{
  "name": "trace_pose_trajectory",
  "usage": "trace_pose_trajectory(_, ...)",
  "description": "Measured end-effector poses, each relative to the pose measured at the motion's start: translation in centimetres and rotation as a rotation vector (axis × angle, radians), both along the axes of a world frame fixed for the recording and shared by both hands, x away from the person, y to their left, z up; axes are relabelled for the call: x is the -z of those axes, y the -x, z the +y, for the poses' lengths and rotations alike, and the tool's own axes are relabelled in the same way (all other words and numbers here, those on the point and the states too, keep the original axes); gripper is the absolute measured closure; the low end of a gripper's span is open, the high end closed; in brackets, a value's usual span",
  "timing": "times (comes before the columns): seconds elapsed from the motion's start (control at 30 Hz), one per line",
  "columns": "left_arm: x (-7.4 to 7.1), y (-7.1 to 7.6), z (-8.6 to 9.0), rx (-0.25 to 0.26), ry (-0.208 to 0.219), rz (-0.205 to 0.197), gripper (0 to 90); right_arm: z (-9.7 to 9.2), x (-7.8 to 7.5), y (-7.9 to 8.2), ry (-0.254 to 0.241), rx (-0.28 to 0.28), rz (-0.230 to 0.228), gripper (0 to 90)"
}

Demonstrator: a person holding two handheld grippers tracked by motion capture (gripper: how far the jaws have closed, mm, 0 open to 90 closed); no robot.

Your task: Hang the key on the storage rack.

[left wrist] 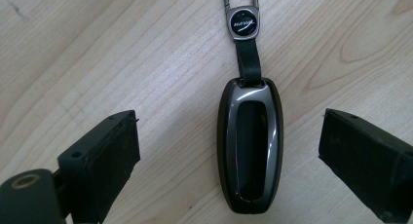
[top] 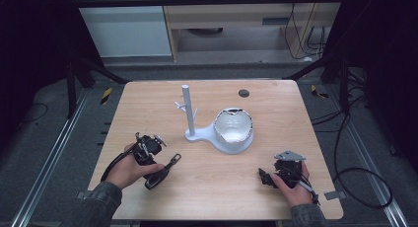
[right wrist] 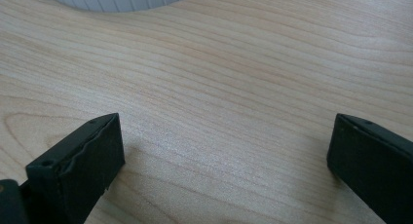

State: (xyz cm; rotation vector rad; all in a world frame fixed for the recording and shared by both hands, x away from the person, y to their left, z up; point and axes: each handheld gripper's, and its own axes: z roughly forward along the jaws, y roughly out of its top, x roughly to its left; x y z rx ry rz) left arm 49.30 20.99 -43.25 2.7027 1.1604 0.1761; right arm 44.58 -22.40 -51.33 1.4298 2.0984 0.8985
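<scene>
With my left tongs point(left wrist: 229, 151) spread wide around the key fob point(left wrist: 251, 143) lying flat on the tabletop point(top: 222, 177), I should lower squarely and close on its long sides, while my right tongs point(right wrist: 224, 160) hang apart, empty.

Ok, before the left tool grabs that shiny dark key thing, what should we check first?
1. Left tool open: ok, jaws spread wide.
2. Glossy dark grey key fob with black strap sits between the jaws: ok, roughly centred.
3. Jaws touching the fob: not yet, gaps on both sides.
4. Fob lying flat on the light wooden table: ok.
5. Right tool out of the way: ok, open above bare wood.
6. White stand with post and round dish reachable afterwards: cannot tell.
</scene>
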Motion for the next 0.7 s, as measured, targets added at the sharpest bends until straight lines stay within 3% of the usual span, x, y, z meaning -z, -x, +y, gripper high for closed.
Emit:
trace_pose_trajectory(0.23, 1.3, 0.0, -0.3, -0.001, -0.003, 0.042, 15.1, 0.0, 0.0, 0.0, 0.000, 0.000, 0.000, 0.5)
trace_pose_trajectory(0.7, 2.9, 0.2, -1.4, 0.020, -0.028, 0.073, 30.7, 0.0, 0.0, 0.0, 0.000, 0.000, 0.000, 0.5)
